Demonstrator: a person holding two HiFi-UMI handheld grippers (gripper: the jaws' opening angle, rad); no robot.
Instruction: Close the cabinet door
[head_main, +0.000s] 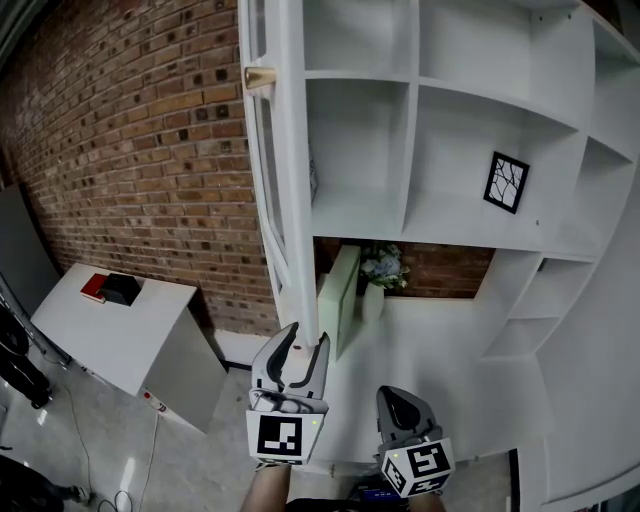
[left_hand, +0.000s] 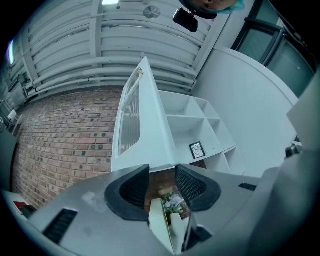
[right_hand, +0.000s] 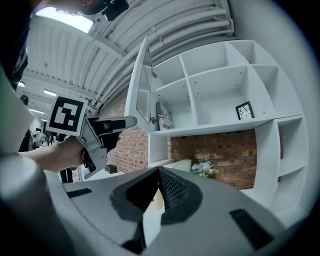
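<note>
White: one cabinet door (head_main: 288, 180), one picture (head_main: 506, 182)

Your left gripper (head_main: 307, 346) has a light grey body and two curved fingers (head_main: 285, 352) with dark inner faces. At its rear, toward your hand, sits a white cube (head_main: 277, 437) printed with black square markers. Your right gripper (head_main: 397, 400) is built the same way, with a grey shell, dark tips and its own marker block (head_main: 425, 466) at the rear. From each gripper's own camera, the pads (left_hand: 192, 185) are black with a fine ribbed grid. They are set in a broad matt grey housing (left_hand: 85, 205), which has narrow dark slots (left_hand: 62, 225) on either side of the pads.
</note>
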